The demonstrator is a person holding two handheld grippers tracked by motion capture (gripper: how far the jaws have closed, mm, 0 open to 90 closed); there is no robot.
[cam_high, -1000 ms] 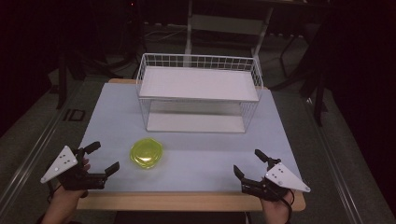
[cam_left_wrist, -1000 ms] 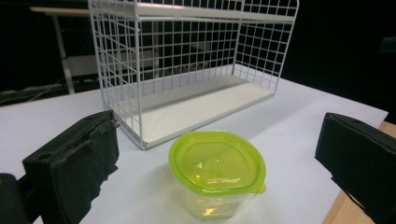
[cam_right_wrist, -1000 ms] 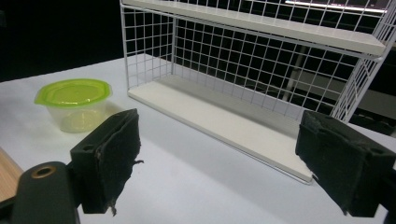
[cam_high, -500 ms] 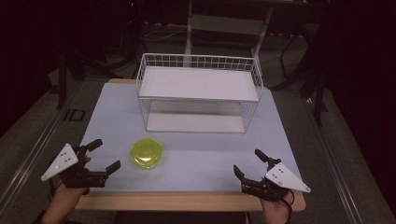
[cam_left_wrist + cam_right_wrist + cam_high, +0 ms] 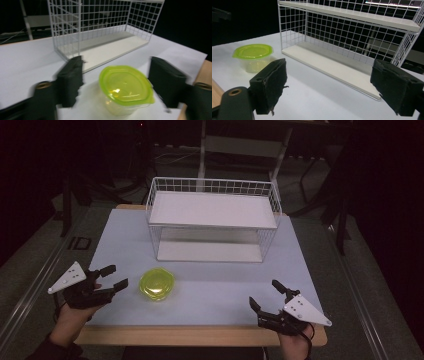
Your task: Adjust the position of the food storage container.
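The left gripper (image 5: 112,277) has just been closing its jaws, the green-lidded container (image 5: 157,283) just ahead (untouched, on the table (image 5: 210,290)); the right gripper (image 5: 267,296) gapes, well apart from it.

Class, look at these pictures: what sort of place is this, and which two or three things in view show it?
Probably a staged recording workspace, not a home: a white-topped table in a dark room bears just a white wire shelf rack and a lidded green container, with dark stands behind.

Dim room with black surroundings, overhead light on the pale blue-white tabletop (image 5: 210,290), soft shadow under the white wire-mesh shelf rack (image 5: 212,222), motion blur across the left gripper view, glare on the translucent yellow-green lidded plastic container (image 5: 125,86)
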